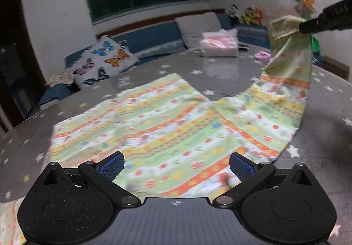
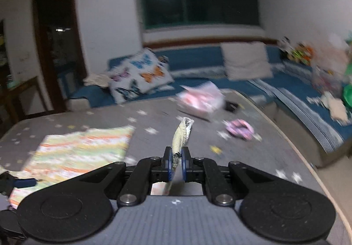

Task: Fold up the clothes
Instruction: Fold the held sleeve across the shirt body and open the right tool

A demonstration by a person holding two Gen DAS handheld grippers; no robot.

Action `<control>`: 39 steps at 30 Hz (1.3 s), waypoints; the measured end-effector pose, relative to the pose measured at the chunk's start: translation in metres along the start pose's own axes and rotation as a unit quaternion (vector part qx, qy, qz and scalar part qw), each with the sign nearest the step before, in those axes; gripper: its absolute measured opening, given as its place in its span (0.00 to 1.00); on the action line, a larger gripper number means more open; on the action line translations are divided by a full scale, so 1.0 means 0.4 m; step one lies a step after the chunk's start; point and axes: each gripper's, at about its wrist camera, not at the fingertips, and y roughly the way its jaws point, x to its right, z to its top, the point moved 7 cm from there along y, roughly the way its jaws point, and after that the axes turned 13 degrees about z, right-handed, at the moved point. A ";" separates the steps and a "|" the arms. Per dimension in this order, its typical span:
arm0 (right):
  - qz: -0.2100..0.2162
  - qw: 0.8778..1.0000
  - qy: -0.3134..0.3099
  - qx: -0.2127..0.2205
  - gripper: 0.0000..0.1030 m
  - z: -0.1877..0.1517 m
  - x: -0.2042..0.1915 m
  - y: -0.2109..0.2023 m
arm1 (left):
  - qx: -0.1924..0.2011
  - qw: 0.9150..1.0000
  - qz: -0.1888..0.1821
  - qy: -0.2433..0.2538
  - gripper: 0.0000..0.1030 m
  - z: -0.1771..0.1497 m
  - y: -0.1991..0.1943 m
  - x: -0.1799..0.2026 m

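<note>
**Two grippers, one garment: a leg lifted for the fold**

Two views show a striped, flower-printed garment, apparently children's trousers (image 1: 154, 126), spread on a grey star-patterned table (image 1: 220, 69). In the left wrist view the garment fills the centre; one leg lies flat toward 11 o'clock, while the other rises toward 2 o'clock, where its cuff (image 1: 283, 25) hangs from the right gripper (image 1: 302, 26). In the right wrist view the right gripper (image 2: 176, 162) has its pads pressed together on a narrow pleat of that cuff (image 2: 181, 135), which stands up between them toward 12 o'clock. Gripping at the hem is probably deliberate: it lets the whole leg peel off the table and swing over as one panel.

The left gripper (image 1: 176, 164) is spread wide, nothing between its blue pads (image 1: 112, 166), and it sits low over the waist end of the garment at 6 o'clock. Judged from this pose, it is placed to pin or seize the near edge, so that the cloth does not drag while the leg is carried across.

Beyond the garment, at 1 o'clock, lie a pink packet (image 1: 220, 45) and a small pink item (image 1: 261, 56), well apart from the work. A butterfly cushion (image 1: 103, 60) rests on the sofa (image 1: 149, 38) at 11 o'clock. Both views are blurred.
</note>
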 end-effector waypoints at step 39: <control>0.211 0.952 -0.152 -0.160 0.25 -0.143 -0.541 0.269 | -0.034 0.977 0.132 -0.163 1.00 -0.167 -0.066 -0.430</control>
